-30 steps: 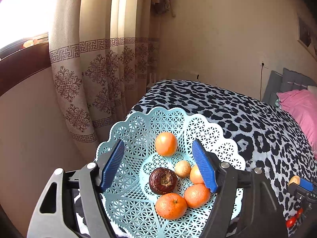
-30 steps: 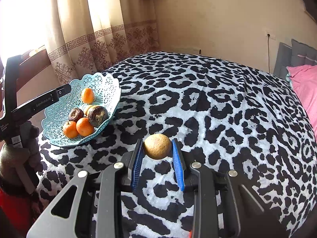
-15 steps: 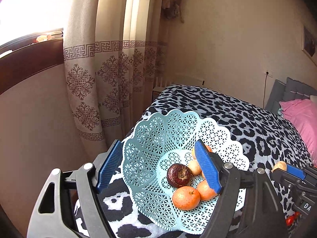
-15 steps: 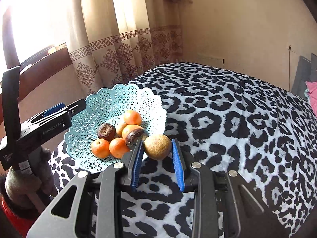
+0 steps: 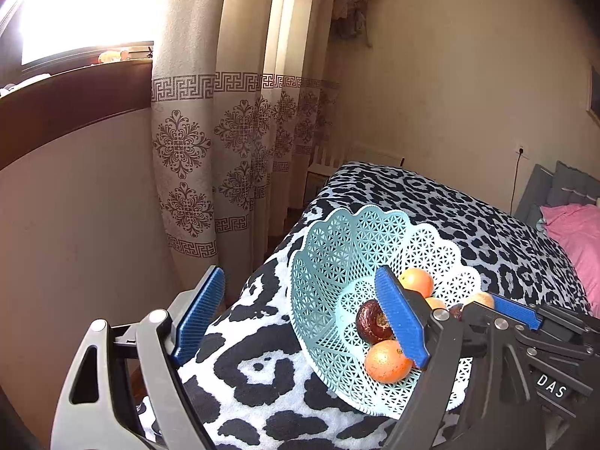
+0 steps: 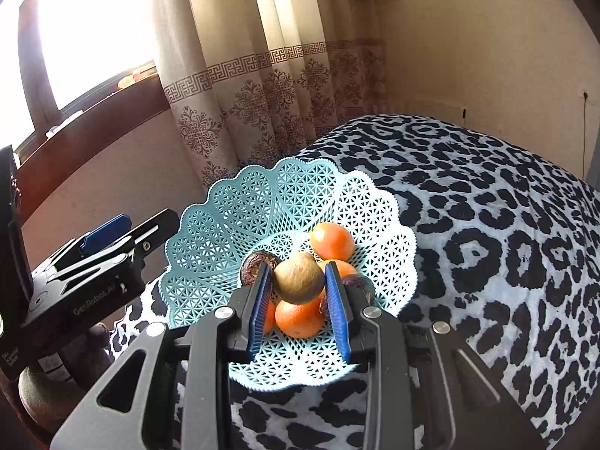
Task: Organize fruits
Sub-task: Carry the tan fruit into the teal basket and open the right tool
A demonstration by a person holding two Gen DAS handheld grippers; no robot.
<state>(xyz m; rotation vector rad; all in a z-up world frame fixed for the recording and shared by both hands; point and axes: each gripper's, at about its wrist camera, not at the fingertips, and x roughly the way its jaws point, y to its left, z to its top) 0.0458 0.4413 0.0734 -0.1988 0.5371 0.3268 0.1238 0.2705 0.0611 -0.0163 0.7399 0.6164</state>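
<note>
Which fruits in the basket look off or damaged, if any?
Two dark, shrivelled fruits lie in the teal basket among bright oranges; one shows a sunken, cracked top, so they look spoiled. The tan fruit in the right gripper looks dull, nothing more.

We see a leopard-print bedspread [image 6: 487, 225] covering the bed, with a pink pillow [image 5: 573, 232] at its far end beside a grey headboard [image 5: 562, 187]. Behind it hang patterned beige curtains [image 5: 210, 142] next to a bright window [image 5: 82, 11] with a dark wooden sill [image 5: 67, 101].
</note>
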